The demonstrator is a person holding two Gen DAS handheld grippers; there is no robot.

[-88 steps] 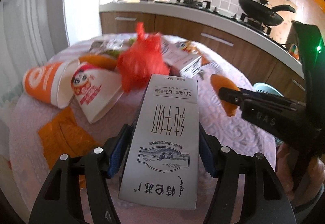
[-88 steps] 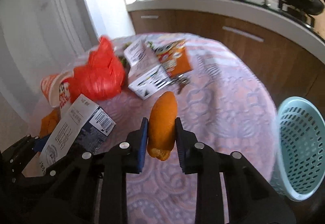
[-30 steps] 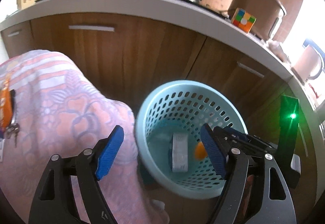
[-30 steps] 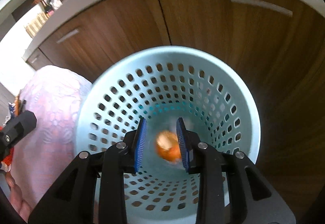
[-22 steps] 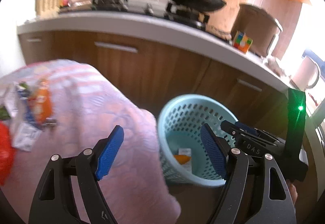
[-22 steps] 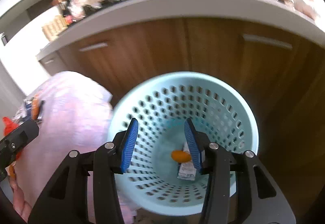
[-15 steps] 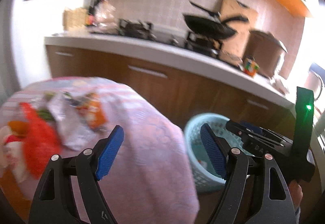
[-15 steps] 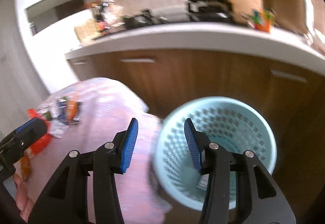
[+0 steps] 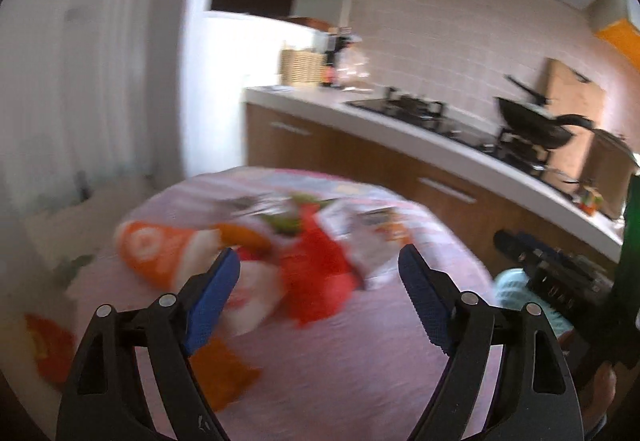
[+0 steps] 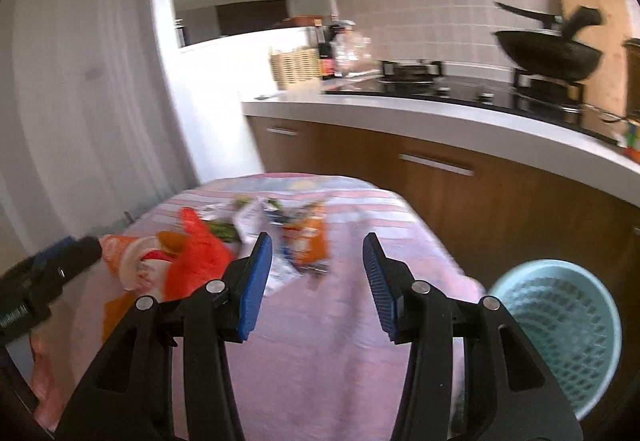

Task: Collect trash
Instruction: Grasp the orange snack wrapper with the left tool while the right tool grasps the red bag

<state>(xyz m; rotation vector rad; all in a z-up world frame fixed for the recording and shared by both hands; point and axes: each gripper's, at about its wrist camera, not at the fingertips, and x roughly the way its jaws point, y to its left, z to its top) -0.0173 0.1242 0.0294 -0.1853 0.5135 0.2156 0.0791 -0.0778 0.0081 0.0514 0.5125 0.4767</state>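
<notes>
Two views covered the same table point(image 9: 320, 381), each with detail the other lacked. Only the right wrist view showed the whole basket point(image 10: 560, 337), upright on the floor, to the right of the right gripper point(image 10: 318, 281) and beyond its right finger. The left wrist view showed just a sliver of the basket point(image 9: 510, 287), behind the left gripper's right finger, but alone showed an orange wrapper point(image 9: 224, 373) lying under its left finger and another piece at the far left edge.

Trash lay blurred in a heap ahead of both grippers. An orange cup point(image 9: 160, 253) lay on its side, long axis running left to right, mouth toward the red bag point(image 9: 316, 277). The bag sat between the fingertips' line of sight in the left view, well ahead of them.

The left gripper point(image 9: 318, 295) stood wide apart and was still opening, with nothing between its pads. The right gripper's fingers stood partly apart, empty, touching nothing.
</notes>
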